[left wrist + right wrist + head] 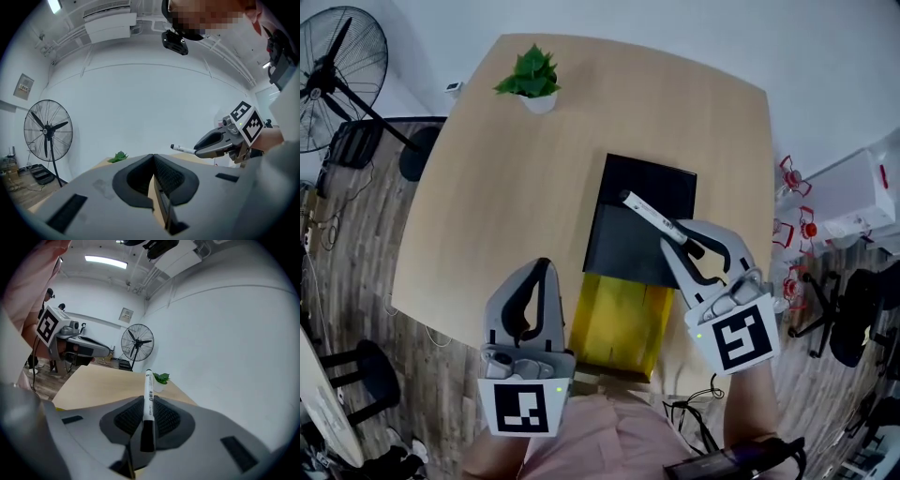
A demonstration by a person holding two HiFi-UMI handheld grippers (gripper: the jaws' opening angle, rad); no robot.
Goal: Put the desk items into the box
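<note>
The right gripper point(673, 242) pinches a white marker point(649, 215) by its black-capped end, over the black lid point(623, 248) adjoining the yellow box point(619, 323). The left gripper point(546, 266), jaws pressed together (nothing between them), hangs near the wooden table's point(506, 187) edge.

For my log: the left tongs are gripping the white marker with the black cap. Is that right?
No. The right tongs are gripping the white marker with the black cap, as the right gripper view shows. The left tongs are shut with nothing between them.
</note>
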